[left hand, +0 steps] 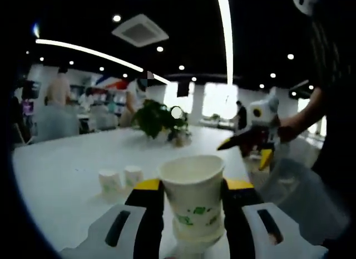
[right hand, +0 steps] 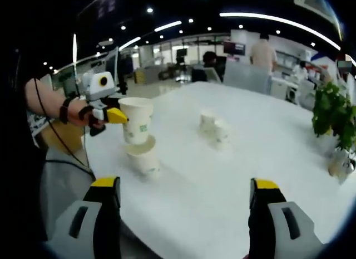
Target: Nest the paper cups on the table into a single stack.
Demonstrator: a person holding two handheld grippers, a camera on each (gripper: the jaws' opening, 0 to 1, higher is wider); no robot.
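My left gripper [left hand: 192,185] is shut on a white paper cup [left hand: 193,200] with green print, held upright. In the right gripper view this left gripper [right hand: 118,116] holds that cup [right hand: 137,121] right over a second cup [right hand: 144,157] standing on the white table [right hand: 222,181]; its base is at the lower cup's mouth. Two more cups [right hand: 208,120] [right hand: 220,133] stand together further back, the same pair as the small cups [left hand: 109,180] [left hand: 133,174] in the left gripper view. My right gripper [right hand: 186,199] is open over the table's near edge, holding nothing.
A potted green plant [right hand: 334,111] [left hand: 157,118] stands near the table's far side. A person's arm [right hand: 47,103] reaches in at the left. The right gripper [left hand: 248,149] hangs to the right of the held cup. Chairs and people are in the background.
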